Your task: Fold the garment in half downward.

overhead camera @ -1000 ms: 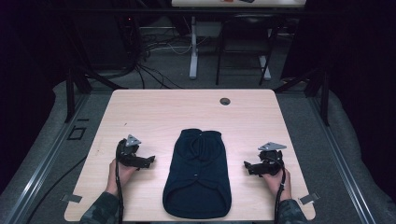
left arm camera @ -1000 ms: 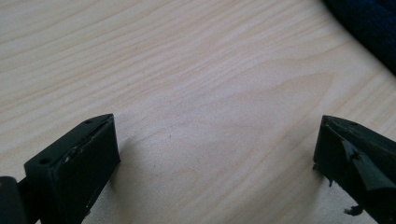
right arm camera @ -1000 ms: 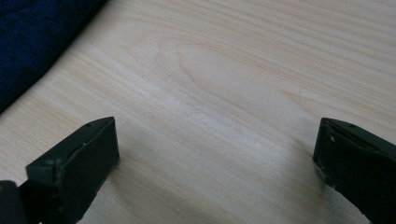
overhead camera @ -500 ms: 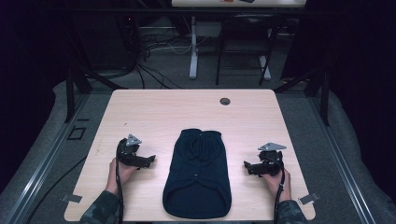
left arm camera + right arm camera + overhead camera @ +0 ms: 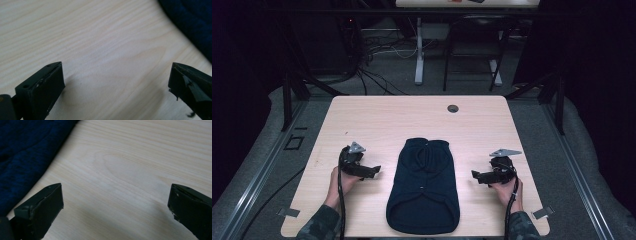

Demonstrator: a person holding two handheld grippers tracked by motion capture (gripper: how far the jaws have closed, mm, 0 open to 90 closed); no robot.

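Table (image 5: 362, 120) takes up the middle of the high view, light wood, with a small round grommet (image 5: 453, 108) near its far edge. Dark blue garment (image 5: 424, 187) lies flat at lower centre of the frame, collar end toward the top, wide hem at the bottom edge of the table. It looks like a small sleeveless top; finer detail is too dark to tell.

Left gripper (image 5: 373, 171) sits at lower left, on the table beside the garment but apart from it. Right gripper (image 5: 475, 175) sits at lower right, likewise apart. Both point inward at the cloth.

Change over the last second: essentially none. Garment same shape and spot, both hands in the same places. So the work has not started; this reads as a rest pose before the first grasp.

Left gripper view: jaws spread wide, nothing between them, bare wood below, cloth edge (image 5: 190, 27) in the upper right corner. Right gripper view: jaws also spread wide and empty, cloth (image 5: 22, 152) filling the upper left.

Next move, likely: each side closes in on its near garment edge to pinch it, probably for a fold.
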